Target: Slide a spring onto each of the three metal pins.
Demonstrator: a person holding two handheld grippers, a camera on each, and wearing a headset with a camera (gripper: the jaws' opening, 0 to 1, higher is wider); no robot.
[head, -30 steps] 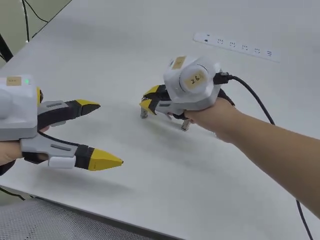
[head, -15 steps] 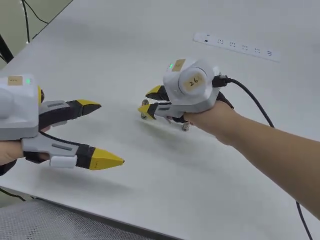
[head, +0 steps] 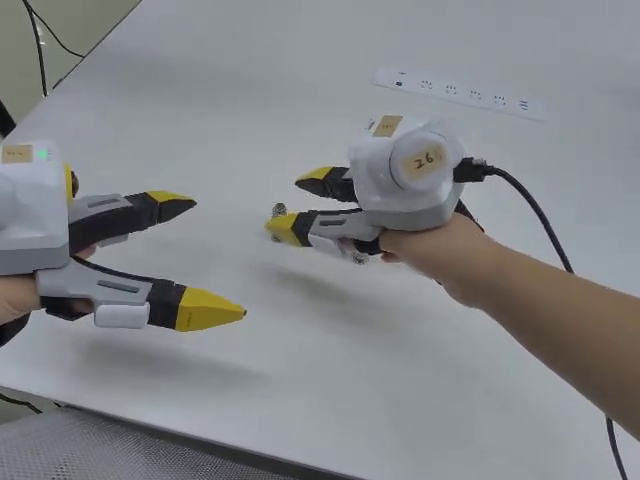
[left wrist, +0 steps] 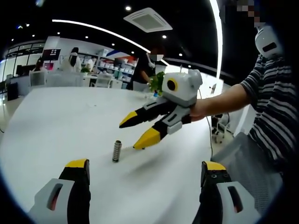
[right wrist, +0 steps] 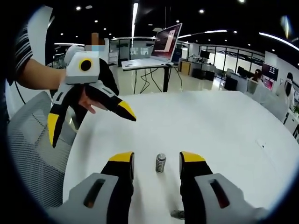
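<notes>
Our right hand-held gripper (right wrist: pixel 157 157), half-open, frames the upright grey coiled spring (right wrist: pixel 160 163), seemingly to grasp it; our left hand-held gripper (head: pixel 210 260) hovers wide.

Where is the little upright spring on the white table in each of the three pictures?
Head view: the spring stands mid-picture, beside the yellow tips of the right gripper.
Left gripper view: spring left of centre, below those same tips.
Right gripper view: spring low centre, between that gripper's open jaws.
Shared landmark: the right gripper's yellow tips.
</notes>
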